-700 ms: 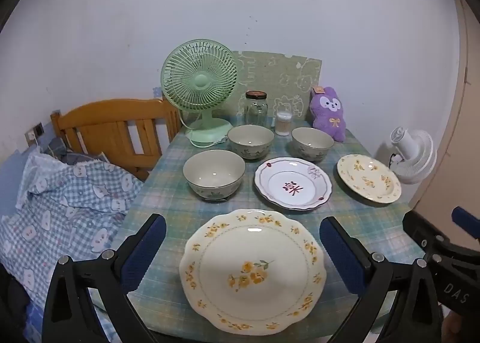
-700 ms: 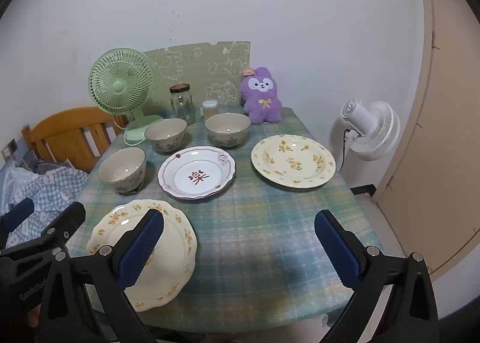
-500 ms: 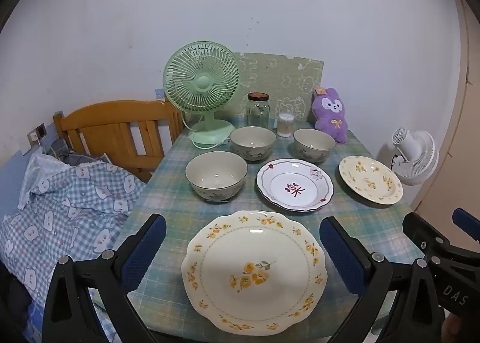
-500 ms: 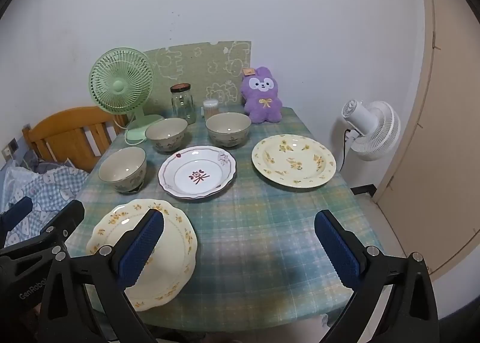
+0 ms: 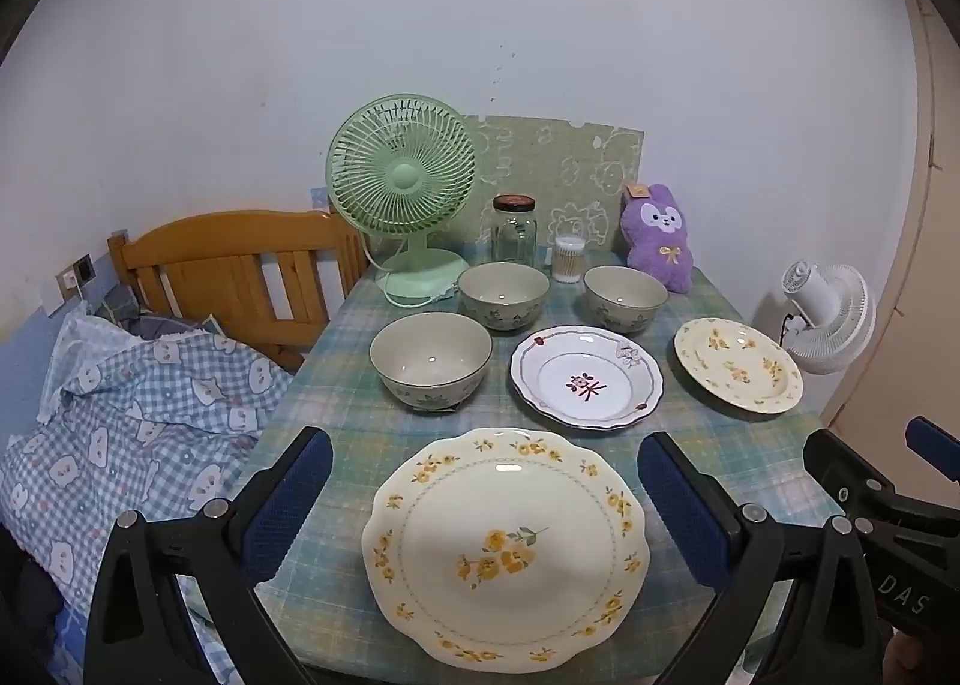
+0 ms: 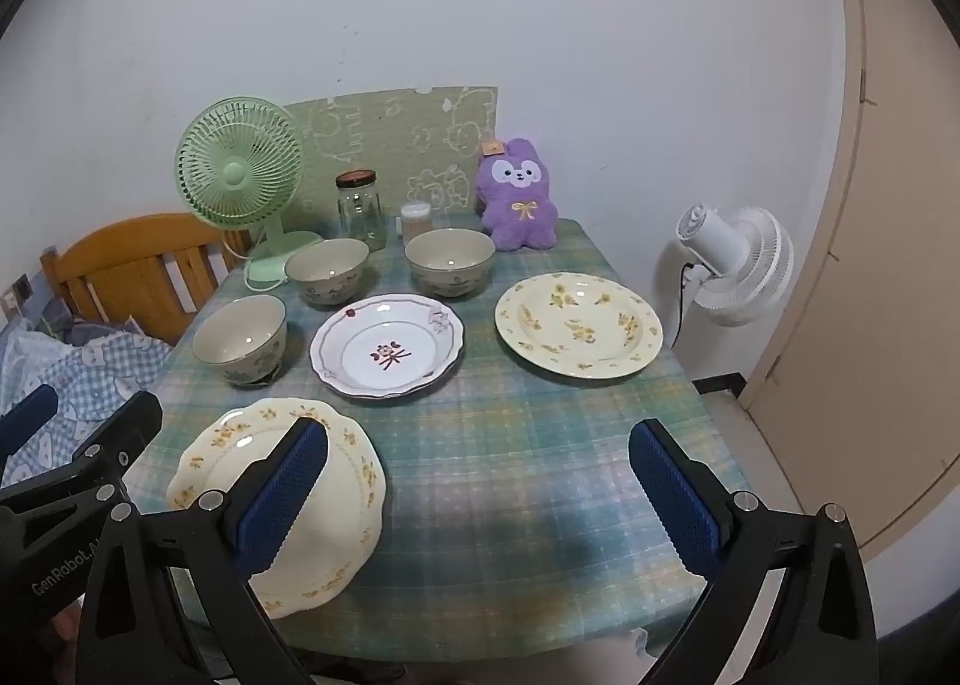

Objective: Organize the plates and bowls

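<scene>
Tongs on both sides are wide and hold nothing. Left tongs (image 5: 483, 499) hang over the near yellow plate (image 5: 507, 544), maybe not touching; right tongs (image 6: 477, 499) hang over bare desk (image 6: 510, 445).

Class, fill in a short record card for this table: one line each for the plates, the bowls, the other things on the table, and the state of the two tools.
plates: three, none stacked; a large yellow-flowered plate at the near edge, a white red-marked plate in the middle, a smaller yellow-flowered plate to the right
bowls: three beige bowls, upright and apart; near-left bowl, back-middle bowl, back-right bowl
other things: green fan, glass jar, purple plush toy
left tool: open, empty
right tool: open, empty
</scene>
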Available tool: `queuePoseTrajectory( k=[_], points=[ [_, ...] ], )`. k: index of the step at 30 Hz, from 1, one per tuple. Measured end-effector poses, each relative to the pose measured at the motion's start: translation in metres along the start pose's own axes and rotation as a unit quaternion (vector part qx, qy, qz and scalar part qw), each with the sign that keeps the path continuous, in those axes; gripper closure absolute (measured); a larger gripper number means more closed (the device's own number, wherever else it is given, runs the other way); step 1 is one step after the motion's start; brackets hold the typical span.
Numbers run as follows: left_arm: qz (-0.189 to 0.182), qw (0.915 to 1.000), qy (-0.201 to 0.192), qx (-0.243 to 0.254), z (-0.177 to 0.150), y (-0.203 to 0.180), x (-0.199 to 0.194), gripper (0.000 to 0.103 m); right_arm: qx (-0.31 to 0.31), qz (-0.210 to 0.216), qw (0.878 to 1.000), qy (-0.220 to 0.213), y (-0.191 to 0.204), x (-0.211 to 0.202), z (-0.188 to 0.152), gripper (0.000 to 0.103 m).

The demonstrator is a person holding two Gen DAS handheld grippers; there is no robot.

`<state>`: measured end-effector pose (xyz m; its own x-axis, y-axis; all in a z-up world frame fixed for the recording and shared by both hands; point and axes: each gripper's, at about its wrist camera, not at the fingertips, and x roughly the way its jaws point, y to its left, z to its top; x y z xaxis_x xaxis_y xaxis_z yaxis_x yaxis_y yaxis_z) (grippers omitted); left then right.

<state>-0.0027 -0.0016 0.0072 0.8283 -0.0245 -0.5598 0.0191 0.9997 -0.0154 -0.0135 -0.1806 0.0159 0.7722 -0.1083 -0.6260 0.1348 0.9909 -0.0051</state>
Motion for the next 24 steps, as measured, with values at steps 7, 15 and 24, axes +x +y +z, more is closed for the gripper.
queuePoseTrajectory(
  k=[7, 15, 24],
  points=[
    [0.001, 1.0, -0.003, 0.0, 0.0008, -0.0019, -0.0019, 0.001, -0.002, -0.003, 1.0, -0.002, -0.0033, -0.0011, 0.0006, 0.001],
    [0.002, 1.0, -0.004, 0.002, 0.0033, -0.0033, -0.002, 0.001, -0.002, -0.003, 1.0, -0.003, -0.0035, -0.0008, 0.0004, 0.001],
    [0.003, 0.9999, -0.014, 0.003, 0.0053, -0.0082, -0.0021, 0.003, -0.002, -0.002, 1.0, -0.004, -0.0058, 0.0017, 0.004, 0.001]
  ],
)
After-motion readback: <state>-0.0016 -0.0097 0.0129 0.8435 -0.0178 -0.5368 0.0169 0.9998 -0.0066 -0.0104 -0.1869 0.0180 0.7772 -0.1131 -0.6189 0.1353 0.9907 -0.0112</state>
